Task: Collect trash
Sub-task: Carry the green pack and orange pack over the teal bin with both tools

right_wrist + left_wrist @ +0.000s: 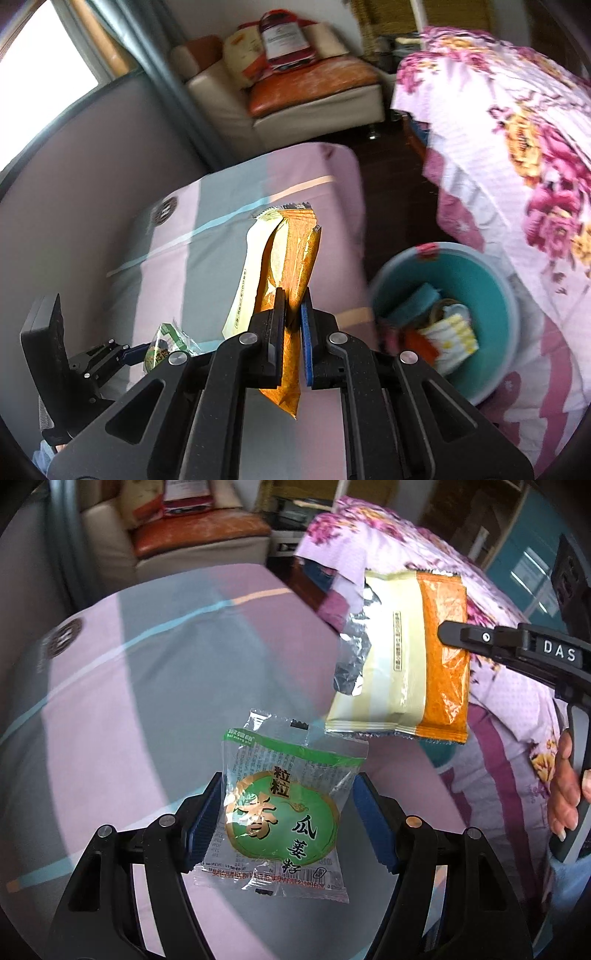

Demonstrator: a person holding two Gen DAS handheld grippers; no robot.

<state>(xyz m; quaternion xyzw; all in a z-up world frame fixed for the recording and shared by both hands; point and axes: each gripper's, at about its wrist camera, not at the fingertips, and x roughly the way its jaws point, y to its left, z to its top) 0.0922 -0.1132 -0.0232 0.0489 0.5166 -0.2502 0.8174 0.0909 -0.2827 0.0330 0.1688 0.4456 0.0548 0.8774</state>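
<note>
**Both tongs loaded, bucket just to your right**

While your left tongs [288, 812] stand fairly wide, their blue pads [201, 821] press on the two sides of a green-and-clear snack packet [282, 821], so that packet hangs in the air between them. Its printed face looks straight into the left wrist camera, and its long axis runs away from you along the fingers, with the serrated top seal at the far end.

Your right tongs [293, 325] are pinched almost fully together on the orange edge of an orange-and-cream wrapper [280, 266]. The wrapper stands edge-on between the pads, its long axis pointing forward and up past the fingertips, with a short tail sticking out below the jaws. From the left wrist camera it shows flat, torn open on its left side with silver lining exposed, and it hangs just above and to the right of the green packet, well clear of it.

Below both packets lies a bed [129, 686] with a sheet in pink and grey-blue blocks. On the floor beside it, to your right, sits a teal bucket [491, 280] with mixed scraps inside. A floral quilt [517, 155] is heaped beyond it, and a cream armchair [295, 99] with an orange cushion stands at the far wall.
</note>
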